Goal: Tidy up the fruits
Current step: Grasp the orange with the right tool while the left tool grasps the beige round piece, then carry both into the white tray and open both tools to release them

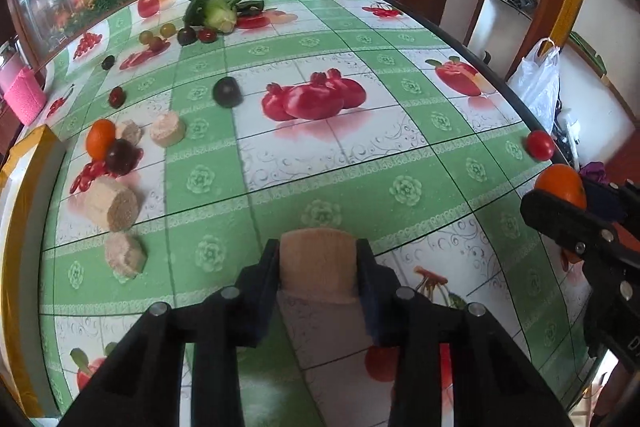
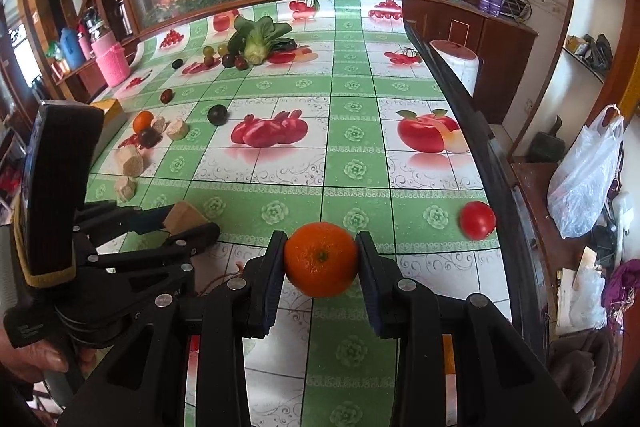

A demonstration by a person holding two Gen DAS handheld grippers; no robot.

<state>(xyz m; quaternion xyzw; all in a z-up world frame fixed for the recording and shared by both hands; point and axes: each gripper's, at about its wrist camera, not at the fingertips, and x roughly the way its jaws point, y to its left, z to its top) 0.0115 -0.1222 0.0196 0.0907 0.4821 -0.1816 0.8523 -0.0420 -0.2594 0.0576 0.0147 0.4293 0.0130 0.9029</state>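
Jaws clamp: right gripper [image 2: 321,259] orange [image 2: 321,259], left gripper [image 1: 318,269] wooden block [image 1: 318,269].

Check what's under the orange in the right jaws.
The orange is clamped in the right gripper. Around it only the tablecloth shows, green and white tiles. The patch directly beneath is covered by the fruit, so contact with the cloth can't be told.

An orange [image 2: 321,259] sits at lower centre of the right wrist view, round and glossy, stem end facing the camera, pinched between two black fingers. A red tomato [image 2: 477,220] lies at right near the table edge. At left, a second orange [image 2: 143,121] touches a dark plum [image 2: 148,137]; another dark plum [image 2: 217,115] rests alone nearer centre. Small grapes [image 2: 208,51] cluster at upper left.
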